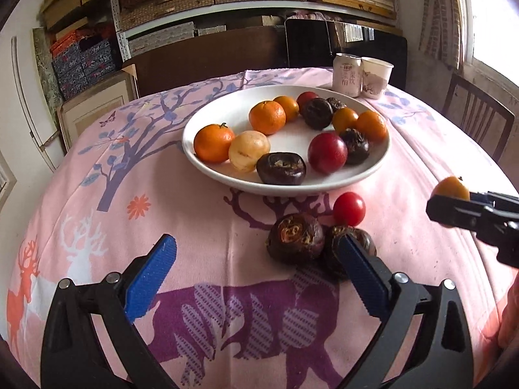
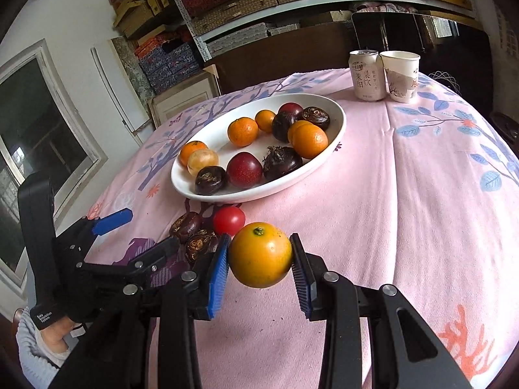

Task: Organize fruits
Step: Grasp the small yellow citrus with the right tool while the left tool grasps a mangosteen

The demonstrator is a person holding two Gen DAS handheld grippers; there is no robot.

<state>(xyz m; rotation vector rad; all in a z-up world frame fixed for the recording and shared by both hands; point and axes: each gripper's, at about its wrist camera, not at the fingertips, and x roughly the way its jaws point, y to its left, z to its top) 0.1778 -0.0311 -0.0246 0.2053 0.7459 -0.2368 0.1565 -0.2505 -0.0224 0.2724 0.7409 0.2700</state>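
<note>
A white oval plate [image 1: 207, 123] [image 2: 337, 113] holds several tangerines, dark water chestnuts, red plums and a pale yellow fruit. In front of it on the pink cloth lie a cherry tomato [image 1: 349, 208] [image 2: 228, 220] and two water chestnuts [image 1: 295, 238] [image 2: 186, 226]. My right gripper [image 2: 260, 256] is shut on an orange kumquat [image 2: 260, 254], held above the cloth; it shows at the right edge of the left wrist view [image 1: 451, 188]. My left gripper [image 1: 256, 249] is open and empty, its right finger beside the nearer chestnut [image 1: 365, 243].
A drink can [image 1: 347, 74] [image 2: 366, 74] and a paper cup [image 1: 376, 76] [image 2: 401, 75] stand behind the plate at the table's far edge. A wooden chair [image 1: 476, 113] is at the right. Shelves with boxes fill the back wall.
</note>
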